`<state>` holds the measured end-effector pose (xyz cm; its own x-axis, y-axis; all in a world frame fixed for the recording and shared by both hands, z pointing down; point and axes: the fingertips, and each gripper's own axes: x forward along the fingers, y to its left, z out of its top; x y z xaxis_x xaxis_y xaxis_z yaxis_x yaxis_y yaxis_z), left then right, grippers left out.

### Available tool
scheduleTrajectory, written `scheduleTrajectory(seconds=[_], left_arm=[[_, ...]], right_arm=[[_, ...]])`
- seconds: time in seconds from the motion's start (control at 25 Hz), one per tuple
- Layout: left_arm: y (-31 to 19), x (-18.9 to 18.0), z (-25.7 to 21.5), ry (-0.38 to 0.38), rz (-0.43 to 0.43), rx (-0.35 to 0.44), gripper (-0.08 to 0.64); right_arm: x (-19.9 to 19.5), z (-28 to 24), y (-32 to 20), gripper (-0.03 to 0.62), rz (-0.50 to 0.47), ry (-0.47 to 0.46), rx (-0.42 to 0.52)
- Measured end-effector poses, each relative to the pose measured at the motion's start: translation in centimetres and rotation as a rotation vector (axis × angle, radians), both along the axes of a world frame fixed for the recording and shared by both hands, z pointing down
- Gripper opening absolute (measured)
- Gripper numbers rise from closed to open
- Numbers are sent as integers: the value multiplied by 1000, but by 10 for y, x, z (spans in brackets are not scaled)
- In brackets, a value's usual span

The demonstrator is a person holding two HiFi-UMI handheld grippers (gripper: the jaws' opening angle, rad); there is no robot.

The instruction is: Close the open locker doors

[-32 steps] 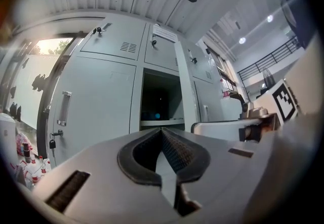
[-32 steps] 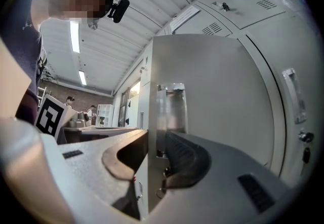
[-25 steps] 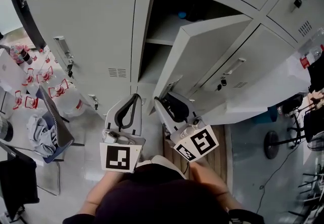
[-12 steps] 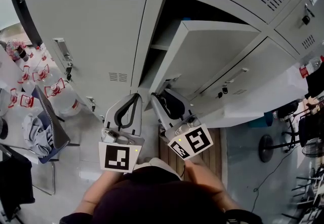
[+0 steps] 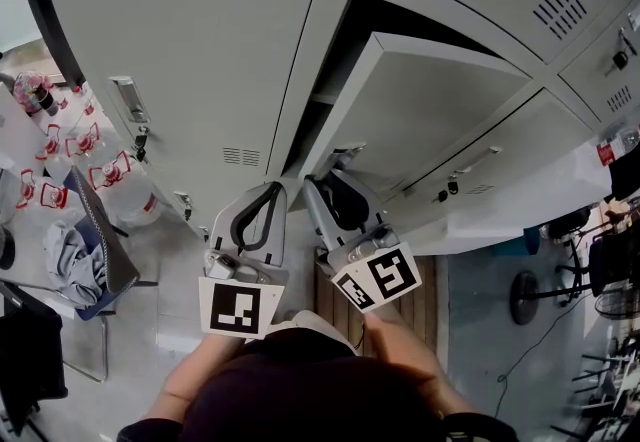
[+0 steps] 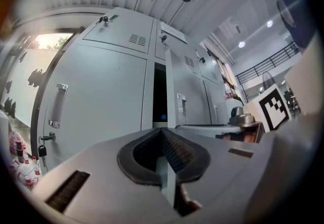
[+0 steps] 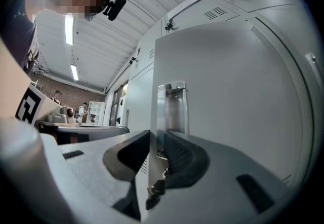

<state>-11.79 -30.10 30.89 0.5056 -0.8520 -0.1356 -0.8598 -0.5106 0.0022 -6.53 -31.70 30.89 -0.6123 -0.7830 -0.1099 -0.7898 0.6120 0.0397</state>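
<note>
A grey locker door (image 5: 440, 120) in the middle of the locker bank stands partly open, with a dark gap (image 5: 345, 50) beside it. My right gripper (image 5: 325, 182) is at the door's free edge, below its recessed handle (image 7: 172, 109). In the right gripper view the door (image 7: 228, 91) runs between the jaws of my right gripper (image 7: 156, 134). Those jaws have just been closing, and both pads lie against the edge. A key bunch (image 7: 154, 195) hangs there. My left gripper (image 5: 270, 190) is shut and empty, to the left of the gap (image 6: 159, 96).
The closed locker to the left has a handle (image 5: 127, 95) with keys under it. On the floor at the left are packs of water bottles (image 5: 110, 180) and a chair with cloth on it (image 5: 85, 260). A white surface (image 5: 520, 195) juts out at the right.
The open door has swung further towards the lockers and the dark gap has narrowed. My right gripper stays at its edge. The left gripper keeps alongside it.
</note>
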Motion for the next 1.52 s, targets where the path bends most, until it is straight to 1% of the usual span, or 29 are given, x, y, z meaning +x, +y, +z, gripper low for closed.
scheduleTrajectory(seconds=[0.32, 0.64, 1.52], left_arm=[[-9, 0, -1, -9, 3, 9, 0], [-15, -3, 8, -6, 4, -18, 0], [-35, -7, 13, 4, -6, -29, 0]], right_arm=[[-2, -1, -11, 87, 18, 1, 6], [-4, -1, -22, 83, 28, 5, 8], [-4, -2, -47, 60, 54, 5, 17]])
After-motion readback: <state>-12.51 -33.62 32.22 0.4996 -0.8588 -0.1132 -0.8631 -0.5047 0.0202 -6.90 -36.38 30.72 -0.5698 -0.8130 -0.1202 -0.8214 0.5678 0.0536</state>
